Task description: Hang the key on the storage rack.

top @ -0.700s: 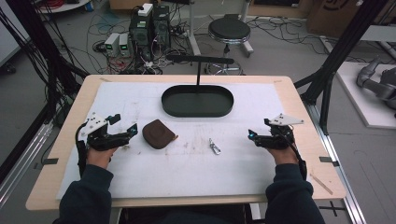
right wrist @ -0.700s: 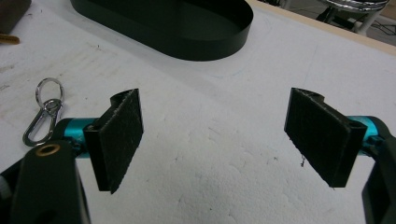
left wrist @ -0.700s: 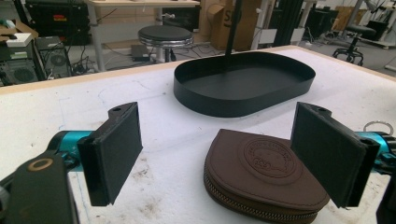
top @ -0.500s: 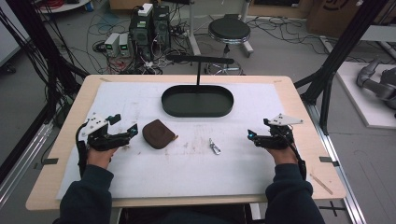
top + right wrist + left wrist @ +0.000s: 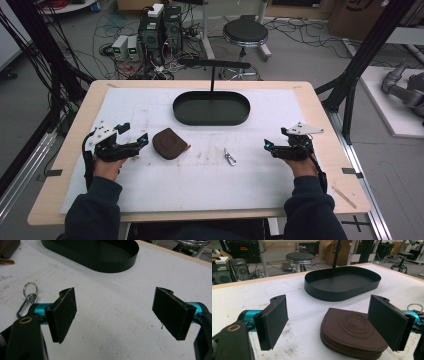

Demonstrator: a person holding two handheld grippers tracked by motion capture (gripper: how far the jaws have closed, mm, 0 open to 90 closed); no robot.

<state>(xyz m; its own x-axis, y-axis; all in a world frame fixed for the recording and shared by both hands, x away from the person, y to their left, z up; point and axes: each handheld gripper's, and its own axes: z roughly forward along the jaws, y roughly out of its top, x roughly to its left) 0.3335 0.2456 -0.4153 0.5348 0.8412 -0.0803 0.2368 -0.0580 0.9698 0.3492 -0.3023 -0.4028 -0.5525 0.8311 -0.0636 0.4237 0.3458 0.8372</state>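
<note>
High view: brown pouch (image 5: 170,143) on white surface (image 5: 200,175), left of centre, just beside left gripper (image 5: 142,140); small metal clip (image 5: 230,157) near middle, long axis running toward tray (image 5: 211,108). Right gripper (image 5: 267,145) well apart from clip. Cables, stool behind.

Left gripper view: fingers (image 5: 273,321) spread; pouch (image 5: 352,332) between them, rounded, embossed, zip edge nearest camera.

Right gripper view: fingers (image 5: 62,313) spread over bare surface; clip (image 5: 27,300) ring end toward tray (image 5: 100,255).

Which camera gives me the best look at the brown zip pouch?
The left gripper view: the brown pouch lies close between the open jaws, zip and embossed stamp clear. The high view shows it small on the white mat; the right gripper view catches just a corner.
</note>
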